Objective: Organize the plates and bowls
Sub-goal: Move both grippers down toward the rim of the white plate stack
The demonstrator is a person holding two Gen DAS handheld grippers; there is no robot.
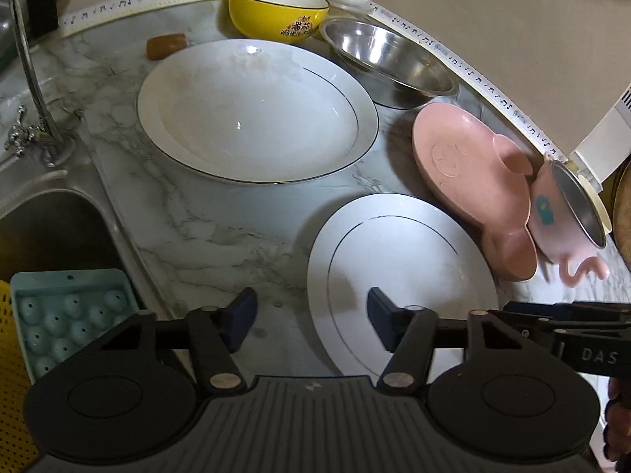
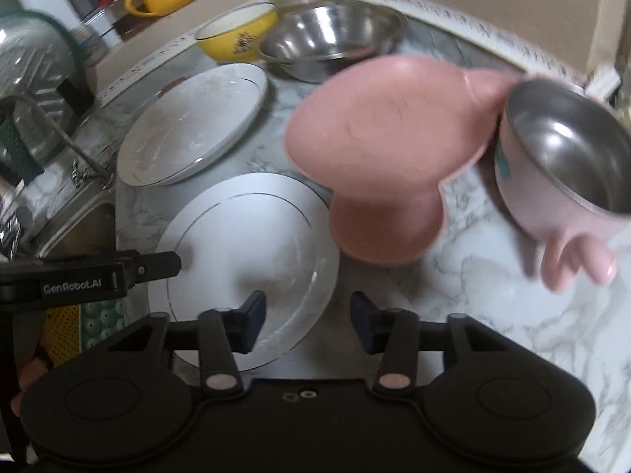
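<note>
Both grippers low over the flat white plate (image 1: 398, 276) on the marble counter (image 1: 197, 213).

Left gripper (image 1: 311, 319) parted, gripping nothing, its right finger (image 1: 380, 311) over the plate's near left edge, the other over bare counter. Right gripper (image 2: 307, 319) likewise unclenched, straddling the plate's near right rim; contact hard to judge through blur. Beyond: deep white plate (image 1: 256, 110), pink dish (image 1: 469, 181), pink cup (image 1: 564, 228), steel bowl (image 1: 390, 59), yellow bowl (image 1: 276, 12).

Plates (image 1: 398, 260), bowls (image 1: 388, 57) on marble counter (image 1: 205, 216)
</note>
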